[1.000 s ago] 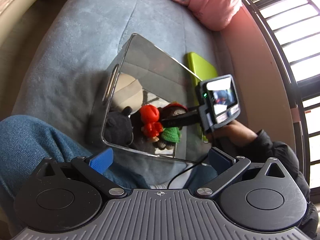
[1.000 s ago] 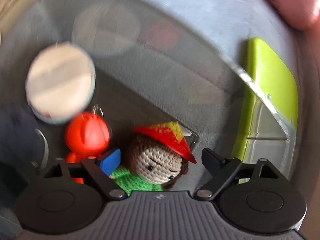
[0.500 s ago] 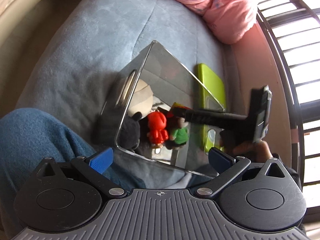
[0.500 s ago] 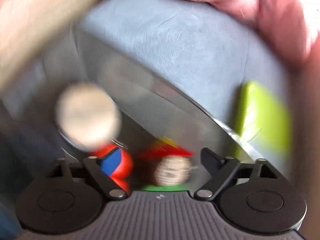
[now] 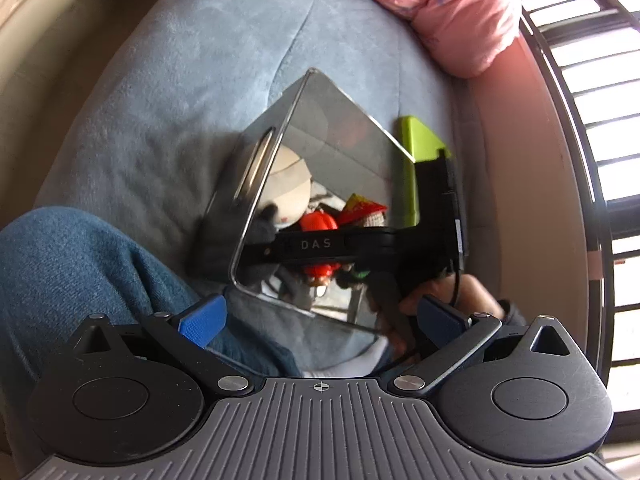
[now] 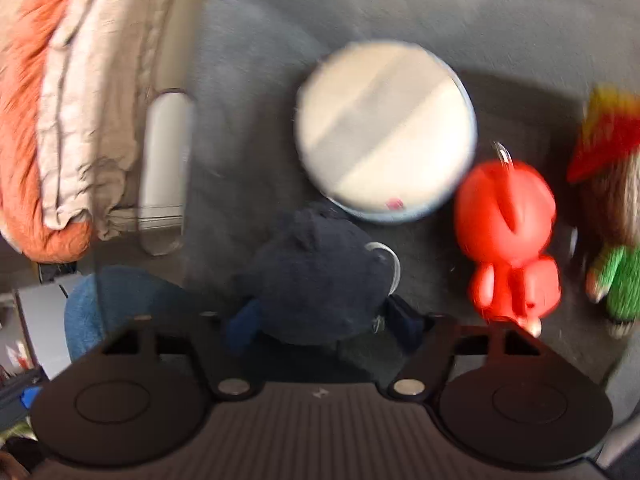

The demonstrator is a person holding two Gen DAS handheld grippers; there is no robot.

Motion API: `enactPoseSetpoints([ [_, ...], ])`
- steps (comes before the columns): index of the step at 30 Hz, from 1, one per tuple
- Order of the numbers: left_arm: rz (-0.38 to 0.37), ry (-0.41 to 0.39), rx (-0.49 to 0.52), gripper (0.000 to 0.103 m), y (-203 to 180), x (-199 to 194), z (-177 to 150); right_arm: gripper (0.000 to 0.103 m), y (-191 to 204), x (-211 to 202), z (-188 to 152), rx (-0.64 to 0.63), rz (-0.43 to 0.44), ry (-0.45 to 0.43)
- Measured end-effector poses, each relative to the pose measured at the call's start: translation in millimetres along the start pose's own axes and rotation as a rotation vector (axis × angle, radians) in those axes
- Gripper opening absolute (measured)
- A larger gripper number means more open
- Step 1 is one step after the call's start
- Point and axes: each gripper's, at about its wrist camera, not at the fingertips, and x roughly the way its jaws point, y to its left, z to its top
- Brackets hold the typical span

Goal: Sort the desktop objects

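A clear smoked plastic box [image 5: 340, 148] lies on a blue cushion [image 5: 180, 92]. Inside it are a dark plush toy [image 6: 316, 276], a round white tin [image 6: 384, 128], a red figure [image 6: 508, 236] and a crocheted doll with a red hat [image 6: 608, 208]. My right gripper [image 6: 324, 320] is inside the box, open, with its fingers on either side of the dark plush. In the left wrist view the right gripper's black body [image 5: 360, 244] reaches across the box. My left gripper [image 5: 316, 316] is open and empty, held back from the box's near edge.
A lime green flat case [image 5: 420, 148] lies beside the box on the right. A pink blanket [image 5: 460, 4] is at the back. A knee in blue jeans [image 5: 80, 264] is at the left. A window grille [image 5: 600, 120] runs along the right.
My right gripper has swung left inside the box, from over the crocheted doll to the dark plush. The left view has shifted slightly, with the box now a little higher and further right.
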Motion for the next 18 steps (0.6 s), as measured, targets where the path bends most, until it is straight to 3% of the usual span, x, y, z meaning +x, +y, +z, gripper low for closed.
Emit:
enactPoseSetpoints([
  [5, -0.008, -0.004, 0.006, 0.103, -2, -1, -1, 0.044, 25, -22, 1, -0.147, -0.127, -0.068],
  [7, -0.007, -0.001, 0.008, 0.103, -2, 0, -1, 0.044, 30, -25, 1, -0.160, -0.164, -0.080],
  [9, -0.004, 0.000, 0.006, 0.103, -1, -1, -1, 0.061, 32, -20, -4, -0.152, -0.186, -0.087],
  [12, -0.007, -0.018, -0.007, 0.103, 1, -6, -1, 0.067, 14, -16, -7, -0.056, -0.136, -0.090],
  [14, -0.011, -0.033, -0.013, 0.103, 3, -9, 0, 0.068, -1, -33, -4, 0.017, -0.091, -0.183],
  [17, -0.016, -0.044, -0.023, 0.103, 6, -10, 4, 0.079, -19, -57, -1, 0.078, -0.071, -0.347],
  [18, -0.015, -0.040, -0.028, 0.103, 7, -8, 6, 0.079, -24, -57, 3, 0.081, -0.065, -0.360],
])
